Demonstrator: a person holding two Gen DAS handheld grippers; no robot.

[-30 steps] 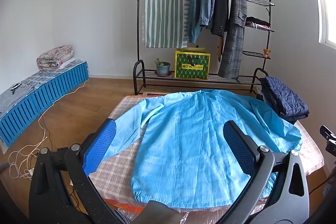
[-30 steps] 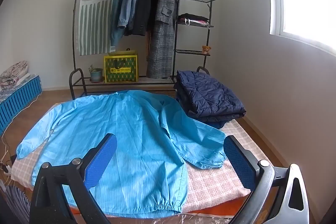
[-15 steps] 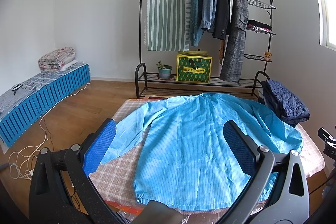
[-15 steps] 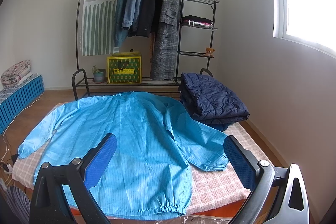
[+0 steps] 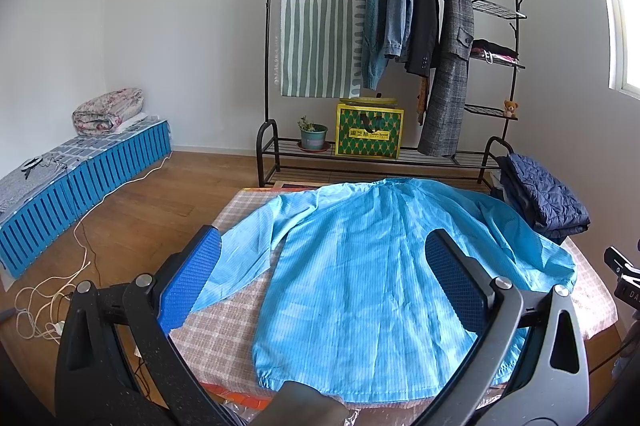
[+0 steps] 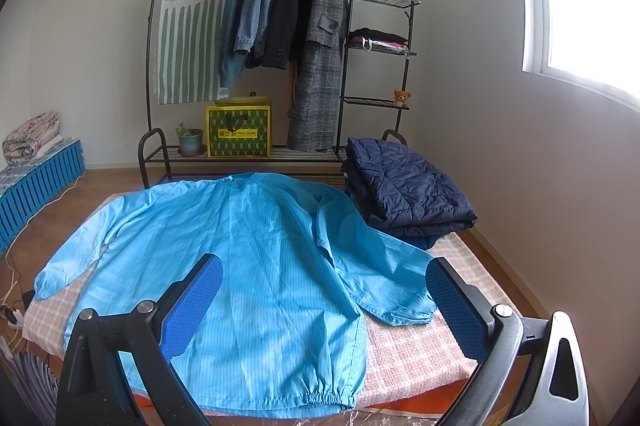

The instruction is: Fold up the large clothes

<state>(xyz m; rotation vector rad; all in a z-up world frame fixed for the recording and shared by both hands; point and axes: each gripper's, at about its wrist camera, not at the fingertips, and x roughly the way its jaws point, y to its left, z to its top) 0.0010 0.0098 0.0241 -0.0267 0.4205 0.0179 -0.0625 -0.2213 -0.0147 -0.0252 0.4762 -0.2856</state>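
Observation:
A large light-blue striped jacket (image 5: 360, 274) lies spread flat, back up, on a checked mattress (image 5: 224, 330), its hem nearest me and its collar far. Both sleeves reach outward and down. In the right wrist view the same jacket (image 6: 256, 266) fills the mattress (image 6: 416, 342). My left gripper (image 5: 320, 282) hovers open above the jacket's lower half with nothing between its blue pads. My right gripper (image 6: 324, 302) is open too, held over the jacket's hem and right sleeve. Neither touches the cloth.
A folded navy quilted jacket (image 6: 404, 186) lies on the mattress's far right corner. Behind stands a black clothes rack (image 5: 384, 38) with hung coats, a green-yellow box (image 5: 370, 136) and a potted plant (image 5: 312, 136). A blue bench (image 5: 80, 174) and white cables (image 5: 48, 290) are at left.
Both grippers have pulled back and risen slightly, so the jacket looks a little smaller and lower in each view. The jacket has not moved and both grippers stay open.

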